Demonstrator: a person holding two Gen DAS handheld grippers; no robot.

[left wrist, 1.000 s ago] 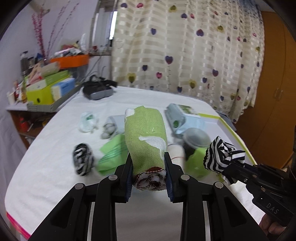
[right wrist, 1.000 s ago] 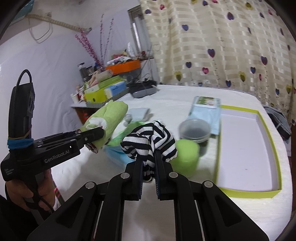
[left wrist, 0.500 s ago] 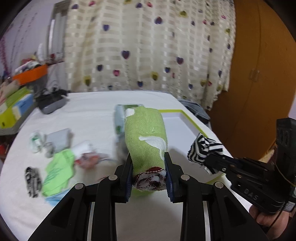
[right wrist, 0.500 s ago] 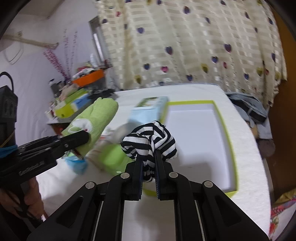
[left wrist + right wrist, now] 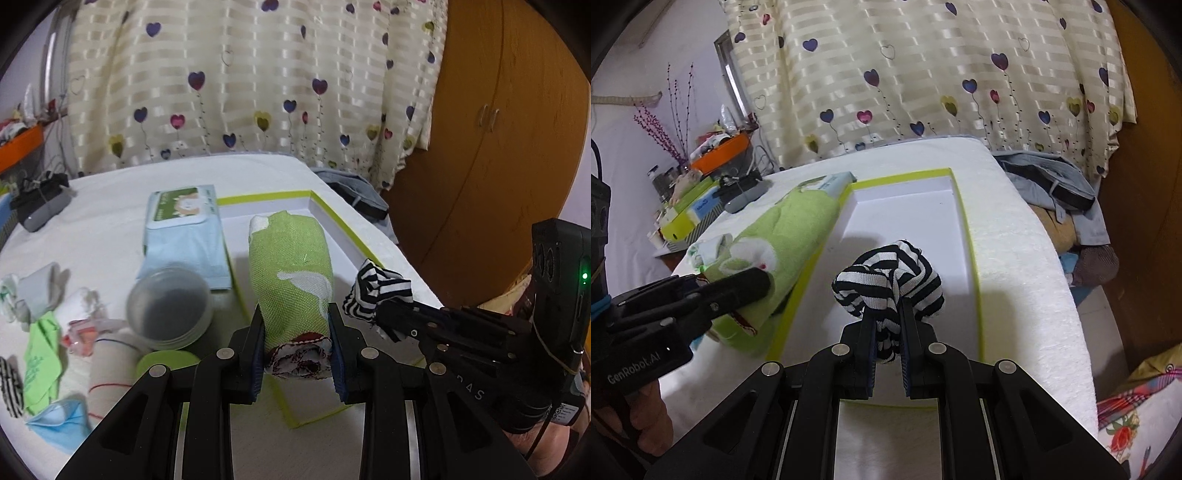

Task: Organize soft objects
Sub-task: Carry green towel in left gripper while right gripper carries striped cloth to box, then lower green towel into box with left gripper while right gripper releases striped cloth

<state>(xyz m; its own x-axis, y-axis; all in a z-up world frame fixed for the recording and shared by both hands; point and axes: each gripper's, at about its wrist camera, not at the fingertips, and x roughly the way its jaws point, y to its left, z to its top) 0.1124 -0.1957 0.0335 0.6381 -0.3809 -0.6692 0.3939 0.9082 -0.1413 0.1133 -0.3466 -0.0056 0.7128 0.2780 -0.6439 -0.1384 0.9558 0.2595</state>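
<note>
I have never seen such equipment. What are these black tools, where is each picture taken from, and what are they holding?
A person holds two black hand-held grippers, and a camera on each looks along its fingers. The left gripper, seen from its own camera, clamps a rolled green cloth. The right gripper, seen from its own camera, pinches a black-and-white striped fabric bundle. Each gripper also shows in the other's view. Below lies a white tray with a green rim on a white-covered table. Left of it lie a blue wipes pack, a round grey container and small cloths.

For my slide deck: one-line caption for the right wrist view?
Right gripper carries a striped sock ball over the green-rimmed tray.
</note>
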